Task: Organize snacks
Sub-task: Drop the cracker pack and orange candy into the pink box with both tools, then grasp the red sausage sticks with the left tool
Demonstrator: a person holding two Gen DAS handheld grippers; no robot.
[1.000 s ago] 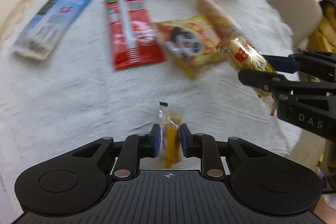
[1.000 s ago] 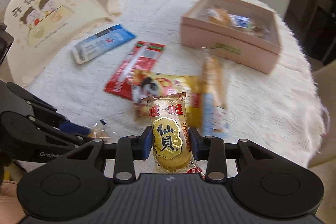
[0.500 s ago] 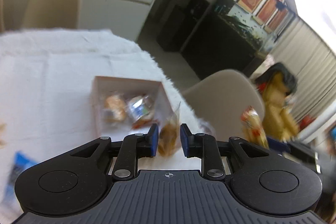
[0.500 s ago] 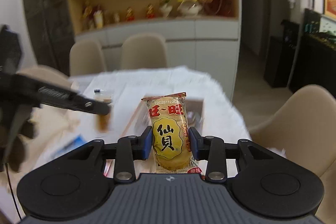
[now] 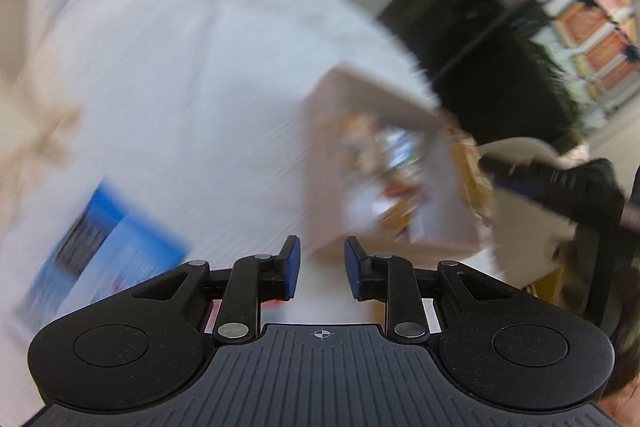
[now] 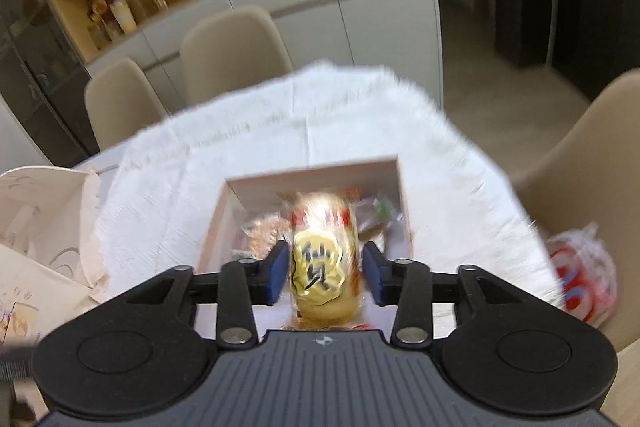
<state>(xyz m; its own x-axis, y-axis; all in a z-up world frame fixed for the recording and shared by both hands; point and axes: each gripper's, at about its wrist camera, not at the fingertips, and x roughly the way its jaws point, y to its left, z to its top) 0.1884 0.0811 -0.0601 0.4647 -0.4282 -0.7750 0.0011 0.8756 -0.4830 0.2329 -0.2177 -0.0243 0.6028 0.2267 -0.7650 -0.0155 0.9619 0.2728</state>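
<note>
Yellow packet [image 6: 322, 263]: between the parted blue pads of the right hand-held gripper [image 6: 325, 271], which has just been opening; blurred, above the pink box [image 6: 310, 175].
Left hand-held gripper [image 5: 322, 269]: apart, nothing between the pads.
Left view only: blue packet [image 5: 96, 247].
Worktop [image 6: 248, 131]: white cloth.
Room: beige chairs [image 6: 234, 47], shelves.

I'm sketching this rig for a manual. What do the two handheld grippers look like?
Both match: the left gripper and right gripper have matte black bodies with ribbed grey tops marked by a small crosshair, round black side discs, silver pivot rivets, and blue pads on the fingers.
</note>
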